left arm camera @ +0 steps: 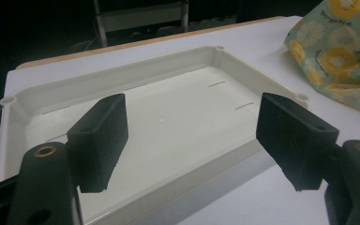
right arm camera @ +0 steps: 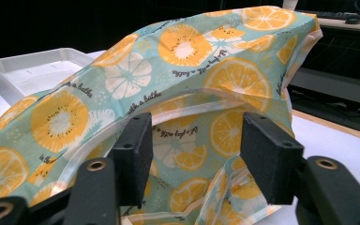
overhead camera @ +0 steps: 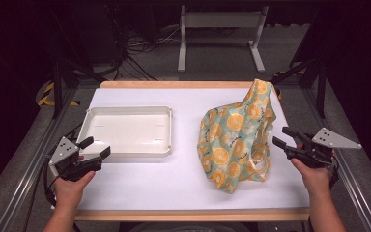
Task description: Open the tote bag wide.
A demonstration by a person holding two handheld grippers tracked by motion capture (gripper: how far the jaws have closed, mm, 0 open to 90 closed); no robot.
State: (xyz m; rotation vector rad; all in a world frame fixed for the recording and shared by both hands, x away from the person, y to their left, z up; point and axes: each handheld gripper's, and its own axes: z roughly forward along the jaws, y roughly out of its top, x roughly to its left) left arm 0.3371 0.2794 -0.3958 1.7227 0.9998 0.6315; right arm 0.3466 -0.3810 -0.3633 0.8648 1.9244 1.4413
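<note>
A fabric bag (overhead camera: 236,133) printed with orange slices on teal lies crumpled on the right half of the white table, one corner standing up at the far edge. My right gripper (overhead camera: 283,137) is open just right of the bag, its jaws aimed at the bag's side. In the right gripper view the bag (right arm camera: 178,70) rises just beyond my open right gripper (right arm camera: 194,150). A shallow white tray (overhead camera: 128,147) sits on the left half. My left gripper (overhead camera: 95,147) is open at the tray's near left corner. The left gripper view has the open left gripper (left arm camera: 192,140) framing the tray (left arm camera: 122,82).
The white table top (overhead camera: 164,183) has wooden edges at front and back. Metal rails run along both sides. A grey stand (overhead camera: 220,29) and loose cables lie on the floor beyond the far edge. A corner of the bag (left arm camera: 337,51) reaches into the left gripper view.
</note>
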